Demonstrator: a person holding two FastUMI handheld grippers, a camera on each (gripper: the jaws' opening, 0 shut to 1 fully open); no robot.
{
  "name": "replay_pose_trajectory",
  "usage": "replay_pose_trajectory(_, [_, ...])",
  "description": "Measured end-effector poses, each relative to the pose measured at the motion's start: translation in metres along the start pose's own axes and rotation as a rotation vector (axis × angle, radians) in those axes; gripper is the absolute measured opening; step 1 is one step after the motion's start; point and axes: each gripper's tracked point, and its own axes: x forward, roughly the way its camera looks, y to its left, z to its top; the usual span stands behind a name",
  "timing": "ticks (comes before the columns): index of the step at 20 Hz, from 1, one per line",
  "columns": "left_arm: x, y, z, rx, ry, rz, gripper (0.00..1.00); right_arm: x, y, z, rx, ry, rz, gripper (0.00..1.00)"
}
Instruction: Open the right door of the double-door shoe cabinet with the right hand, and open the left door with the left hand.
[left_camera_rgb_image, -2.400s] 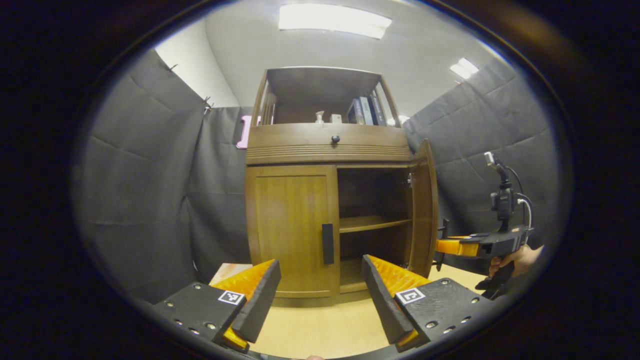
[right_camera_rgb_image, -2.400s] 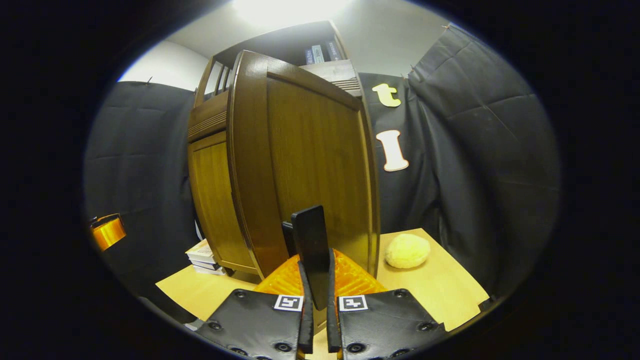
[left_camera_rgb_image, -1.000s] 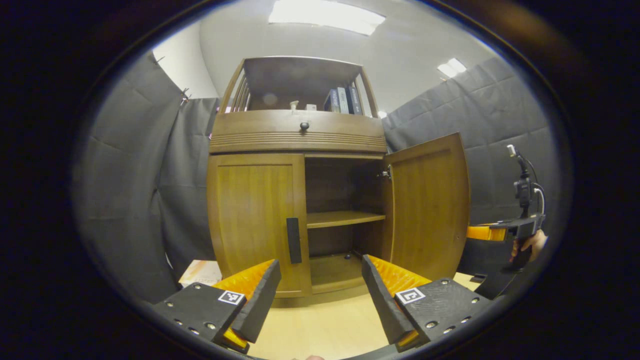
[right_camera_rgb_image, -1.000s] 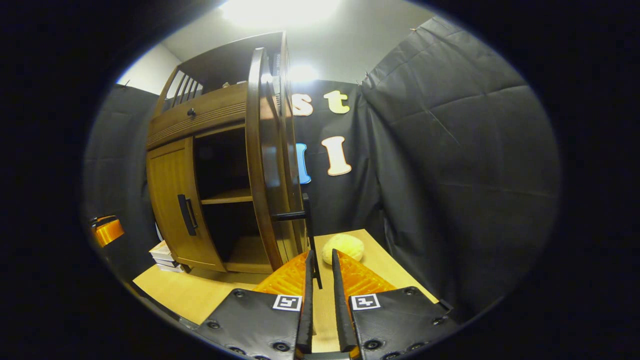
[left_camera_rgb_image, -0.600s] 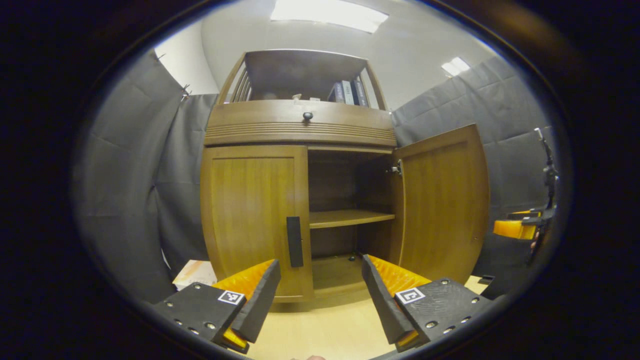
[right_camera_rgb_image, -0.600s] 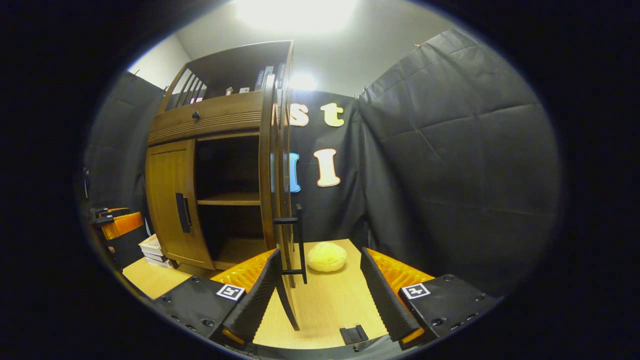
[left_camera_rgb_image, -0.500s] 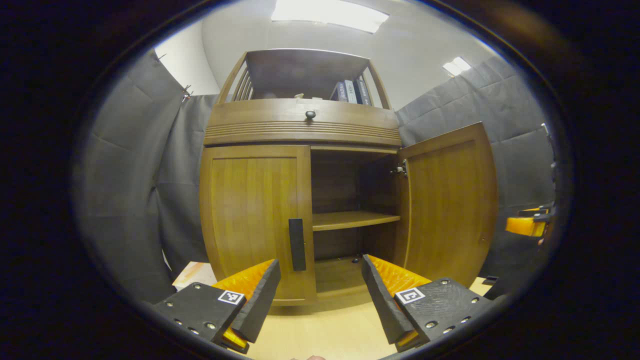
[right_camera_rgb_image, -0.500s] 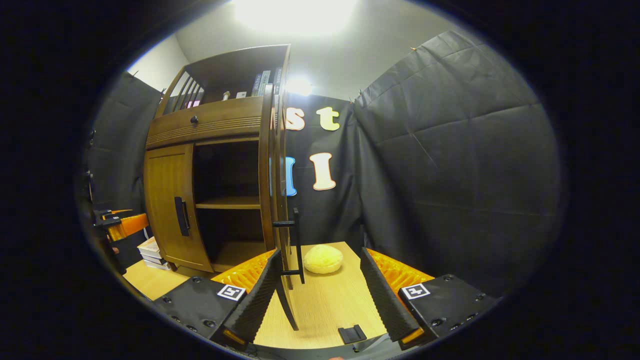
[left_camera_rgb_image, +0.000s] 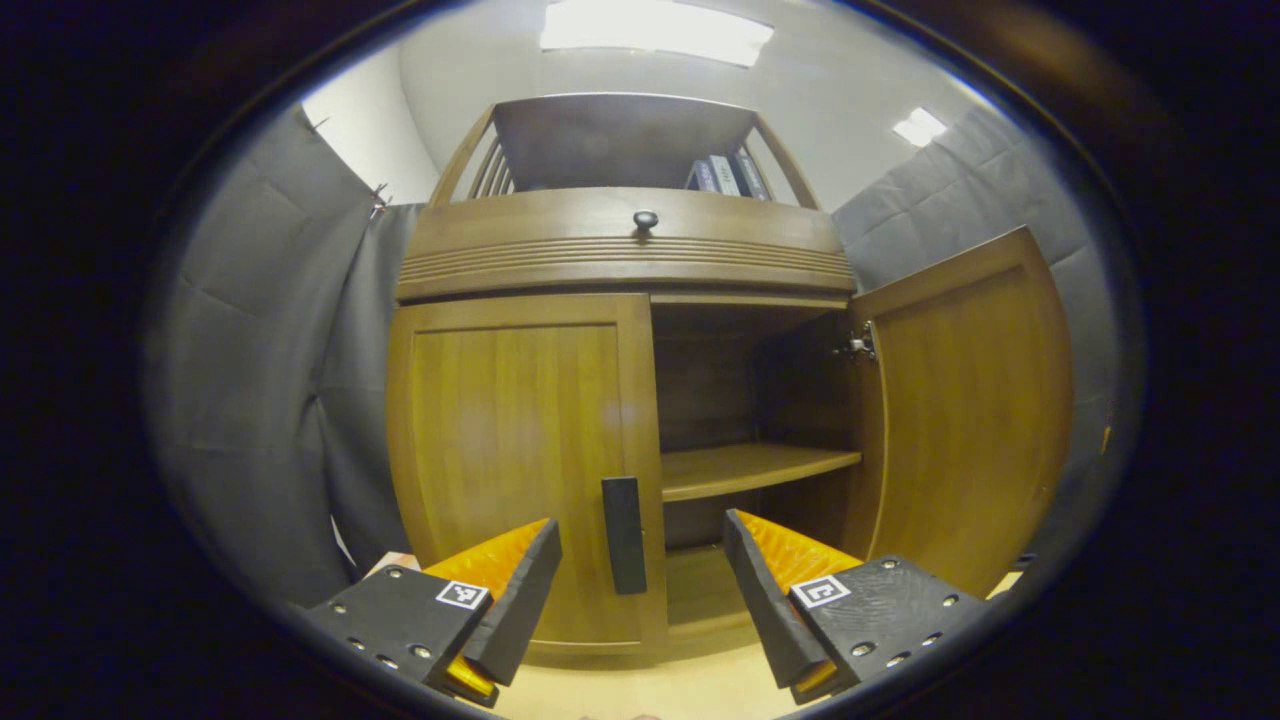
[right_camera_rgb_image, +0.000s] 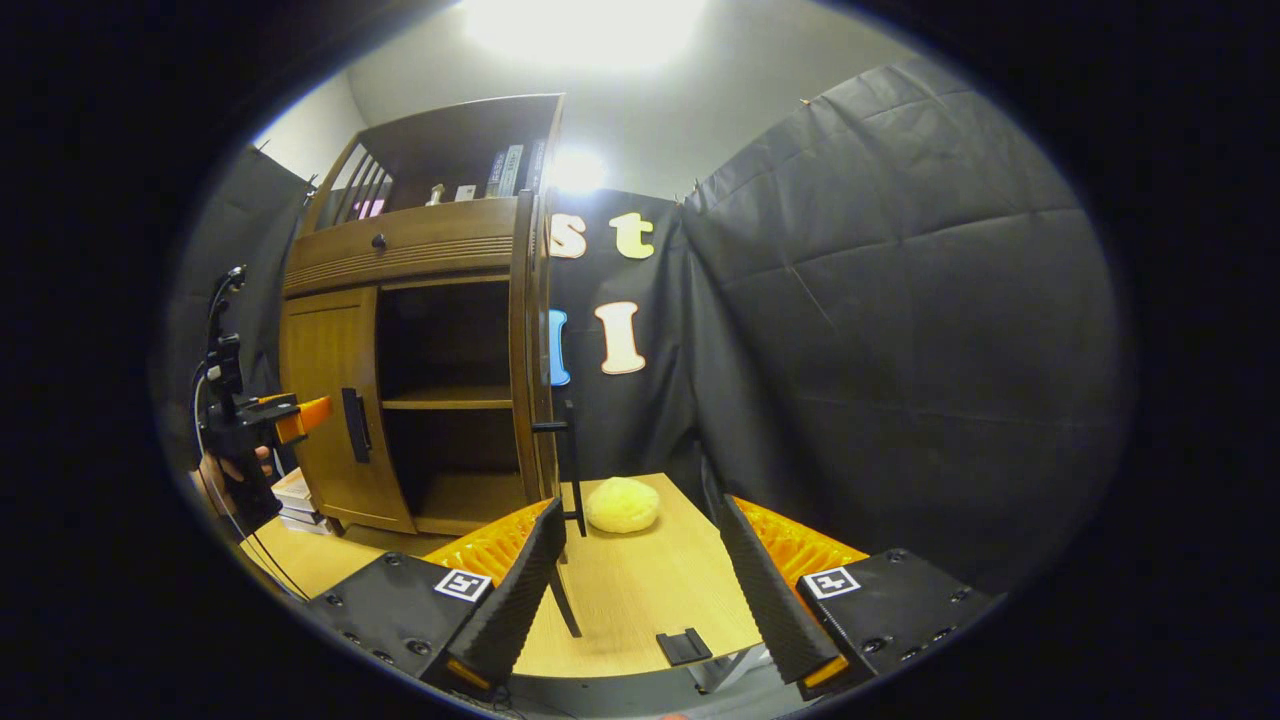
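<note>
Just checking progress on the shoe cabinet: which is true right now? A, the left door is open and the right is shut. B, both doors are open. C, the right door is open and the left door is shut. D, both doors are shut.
C: the right door stands swung out, baring the shelf, while the left door sits flush.

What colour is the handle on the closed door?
Black. The handle on the closed left door shows best in the left gripper view.

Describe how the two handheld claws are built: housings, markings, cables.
The left claw and right claw each have dark, screw-studded housings carrying small square black-and-white tags, with ribbed wedge fingers. In the right gripper view, the left claw shows a black pistol-style handle, an upright mast and trailing cables.
</note>
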Motion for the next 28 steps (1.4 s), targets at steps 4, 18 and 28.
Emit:
replay_pose_trajectory(4, [0.020, 0.004, -0.003, -0.006, -0.003, 0.004, 0.94, -0.015, -0.007, 0.002, 0.000, -0.001, -0.027, 0.92])
replay_pose_trajectory(18, [0.061, 0.010, -0.042, -0.031, 0.095, 0.042, 0.94, -0.037, -0.011, -0.018, -0.006, 0.060, -0.052, 0.92])
replay_pose_trajectory(28, [0.068, 0.000, -0.069, -0.103, 0.159, 0.012, 0.45, -0.030, -0.004, -0.016, -0.025, 0.046, -0.029, 0.97])
